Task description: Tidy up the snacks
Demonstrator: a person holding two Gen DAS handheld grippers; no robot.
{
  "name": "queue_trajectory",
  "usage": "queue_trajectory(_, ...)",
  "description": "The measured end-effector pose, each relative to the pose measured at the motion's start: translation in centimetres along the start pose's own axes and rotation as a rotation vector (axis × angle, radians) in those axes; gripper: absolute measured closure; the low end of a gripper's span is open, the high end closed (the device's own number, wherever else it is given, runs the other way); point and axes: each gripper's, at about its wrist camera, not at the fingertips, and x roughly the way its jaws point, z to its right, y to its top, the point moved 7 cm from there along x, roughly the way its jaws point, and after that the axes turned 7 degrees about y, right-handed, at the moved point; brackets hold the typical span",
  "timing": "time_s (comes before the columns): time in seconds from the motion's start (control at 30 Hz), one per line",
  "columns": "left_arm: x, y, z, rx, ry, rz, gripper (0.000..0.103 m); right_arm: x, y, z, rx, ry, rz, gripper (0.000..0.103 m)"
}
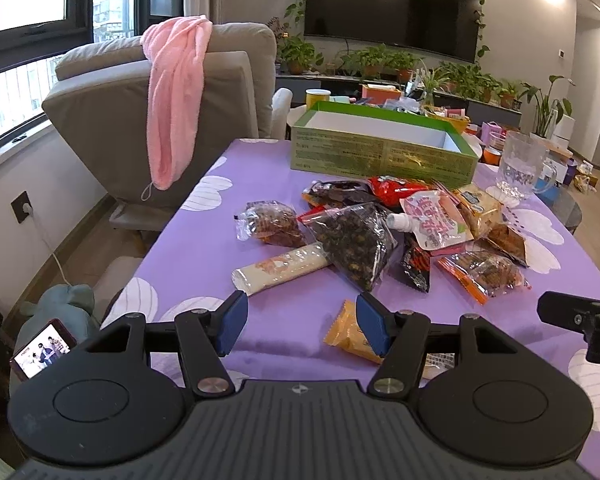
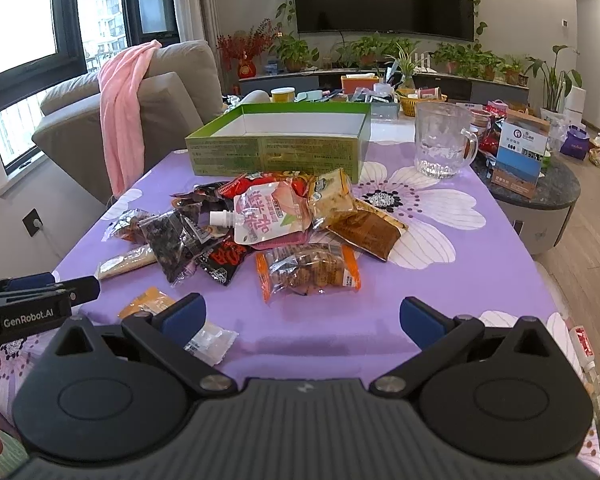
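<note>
I have both claws hovering low over the near edge of the tabletop (image 2: 500, 240), and neither grips anything: the left claw (image 1: 300, 320) stands spread with only purple cloth between its pads, and the right claw (image 2: 302, 320) is spread wider, also empty. The snacks (image 2: 276, 224) lie in a loose heap mid-table, and the green box (image 2: 276, 148), bare inside, sits just beyond them on the far side. An orange packet (image 1: 348, 336) lies apart from the heap, just beside my left claw's right pad.

My worry is the overlap. The pink spouted pouch (image 2: 272, 216) rests on top of several wrappers, so pulling any lower bag could drag neighbours along or push them off the left edge. The slick wrappers (crinkly film, I would guess) may slip from a shallow pinch. The glass mug (image 2: 444, 140) stands near the box's right end, so a wide swing from my right side could knock it.
</note>
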Motion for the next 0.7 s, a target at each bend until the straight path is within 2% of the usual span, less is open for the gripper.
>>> queue_trajectory(0.2,0.2,-0.1,0.8,0.008,-0.034,-0.009,0.046,0.4,-0.1,0.4,0.013,0.001,-0.009,0.036)
queue_trajectory(0.7,0.1,-0.3,1.4,0.050,-0.013,-0.018,0.046,0.6,-0.5,1.5,0.048,0.011,-0.004,0.036)
